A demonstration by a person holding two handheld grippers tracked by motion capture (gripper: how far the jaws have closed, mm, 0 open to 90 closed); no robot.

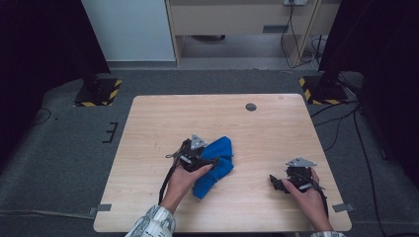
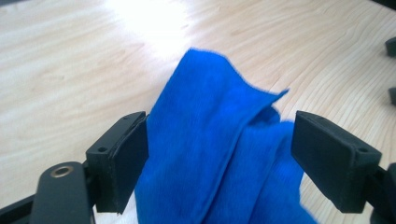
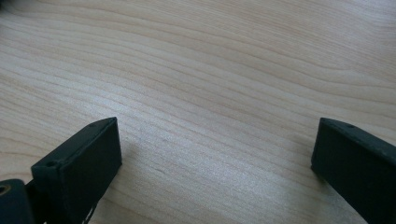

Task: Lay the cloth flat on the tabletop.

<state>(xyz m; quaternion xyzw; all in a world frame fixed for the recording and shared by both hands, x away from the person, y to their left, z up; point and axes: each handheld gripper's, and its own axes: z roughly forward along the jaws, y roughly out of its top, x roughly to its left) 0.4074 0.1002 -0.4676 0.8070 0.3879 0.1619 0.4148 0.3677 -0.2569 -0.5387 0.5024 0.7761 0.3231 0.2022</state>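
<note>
A crumpled blue cloth (image 1: 220, 165) lies near the middle of the wooden table (image 1: 257, 138). My left gripper (image 1: 208, 160) sits at the cloth's left side, pointing right, held by a hand in a patterned sleeve. In the left gripper view the blue cloth (image 2: 210, 140) rises in a folded ridge between the wide-apart jaws of the left gripper (image 2: 219, 144), and the pads do not press on it. My right gripper (image 1: 275, 181) rests low near the table's front right, pointing left. In the right gripper view my right gripper (image 3: 217, 140) stands open over bare wood.
A small round grey grommet (image 1: 251, 106) sits near the table's far edge. Black stands with yellow-striped bases (image 1: 96, 94) flank the table on the grey floor. Cables (image 1: 341, 123) trail at the right. The right gripper's black jaw tips (image 2: 391, 46) show at the left gripper view's right edge.
</note>
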